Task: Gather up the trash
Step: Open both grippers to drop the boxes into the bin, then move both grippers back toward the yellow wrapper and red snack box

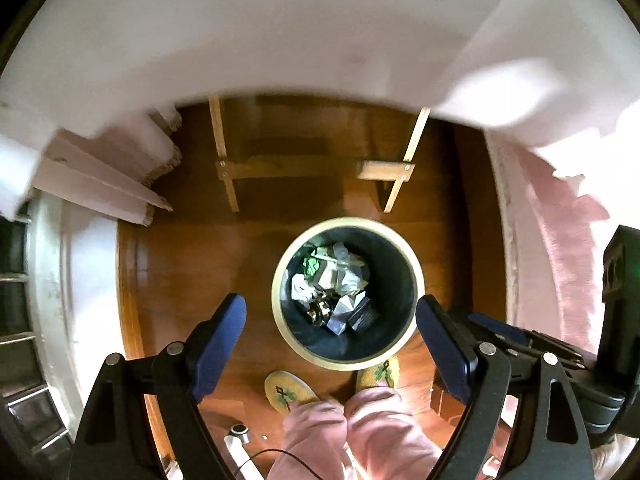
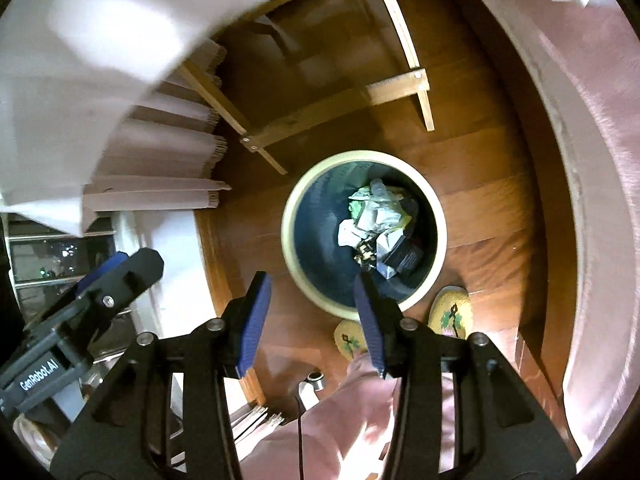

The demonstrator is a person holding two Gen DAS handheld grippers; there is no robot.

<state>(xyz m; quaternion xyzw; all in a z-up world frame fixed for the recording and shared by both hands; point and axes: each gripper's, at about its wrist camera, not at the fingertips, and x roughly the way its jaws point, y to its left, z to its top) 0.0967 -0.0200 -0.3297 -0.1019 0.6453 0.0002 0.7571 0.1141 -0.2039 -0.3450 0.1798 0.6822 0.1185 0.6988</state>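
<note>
Bin (image 1: 347, 294) on floor (image 1: 248, 240), holding crumpled trash (image 1: 334, 288): light, soft, crushable; pinch at a raised fold. Left hand-held gripper (image 1: 332, 344) and right hand-held gripper (image 2: 312, 320) both gape, empty, above the rim.

The wastebasket (image 1: 347, 294) has a cream rim and a dark blue-black inside; the trash (image 1: 334, 289) in it is white, grey, green and black. The floor (image 1: 200, 264) is reddish-brown wood. The slippers (image 1: 289, 391) are yellow with a green-and-black motif. The trousers (image 1: 348, 432) are dusty pink. Both tongs (image 2: 314, 322) are black with blue pads (image 2: 256, 320).
</note>
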